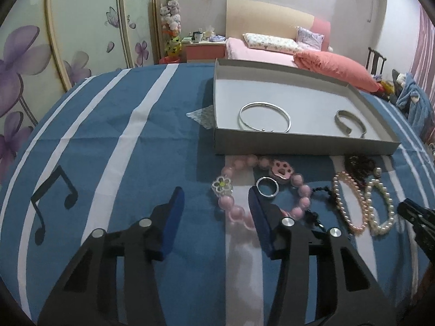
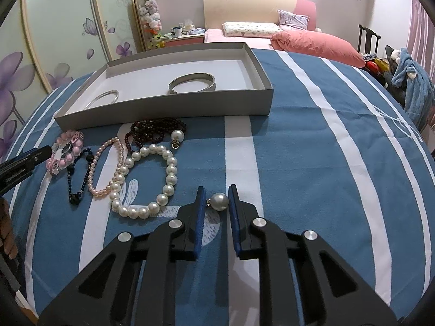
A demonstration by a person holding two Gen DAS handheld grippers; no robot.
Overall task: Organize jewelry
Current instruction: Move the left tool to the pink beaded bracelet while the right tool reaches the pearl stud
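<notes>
Sorting approx. a third done: 2 bangles (image 1: 265, 116) in box (image 1: 304, 144), beads outside; right gripper (image 2: 215, 201) pinches pearl earring (image 2: 219, 201), left gripper (image 1: 216, 199) apart, empty.

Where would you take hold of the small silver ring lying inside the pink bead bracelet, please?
Probably across the silver ring band, coming from above with one finger inside its hole and one outside: it lies flat on the cloth, so its sides offer little to pinch.

Right gripper (image 2: 216, 199): closed on pearl earring (image 2: 219, 201)
Necklaces (image 2: 146, 174): left, near tray
Tray (image 2: 168, 107): far, holds two bangles (image 2: 191, 82)
</notes>
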